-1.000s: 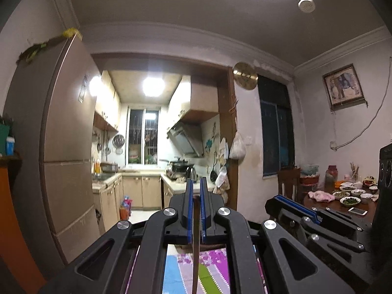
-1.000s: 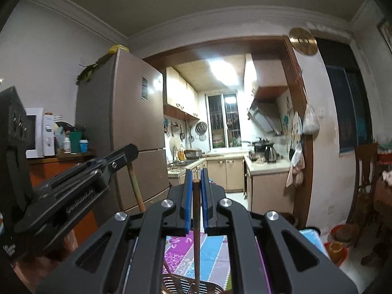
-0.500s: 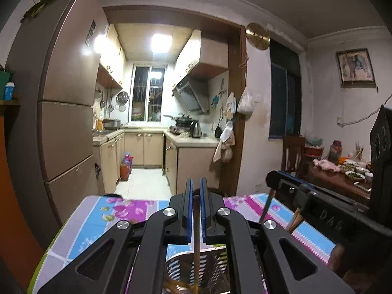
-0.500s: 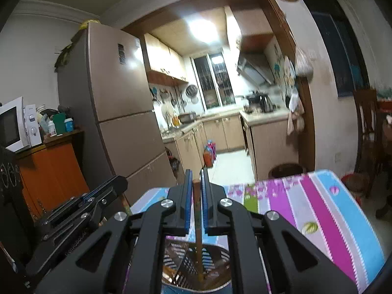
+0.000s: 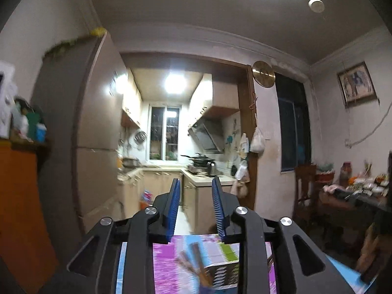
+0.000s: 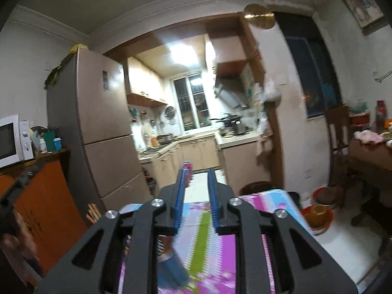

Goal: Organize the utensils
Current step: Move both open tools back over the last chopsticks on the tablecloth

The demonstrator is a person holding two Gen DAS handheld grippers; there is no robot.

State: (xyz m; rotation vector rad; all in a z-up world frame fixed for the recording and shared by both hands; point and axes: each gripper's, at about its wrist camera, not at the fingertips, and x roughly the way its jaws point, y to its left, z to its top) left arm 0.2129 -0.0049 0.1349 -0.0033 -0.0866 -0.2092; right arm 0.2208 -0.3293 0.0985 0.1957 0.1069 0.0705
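My left gripper points level toward the kitchen, its jaws opening with nothing between the blue pads. Below it, blurred brown chopsticks lean beside a pale container with a dark pattern on the striped tablecloth. My right gripper is also opening, with an empty gap between its pads. Under it, a blurred blue object lies over the tablecloth. Wooden stick ends show at the left. A dark blurred shape and a hand sit at the left edge.
A tall fridge stands at the left by an orange cabinet with a microwave. The kitchen doorway is ahead. At the right, a dark dining table carries dishes. Red basins sit on the floor.
Both grippers were shut on a chopstick each and lowered over a metal basket; now both jaws stand apart and empty, and both views have swung back up toward the kitchen.
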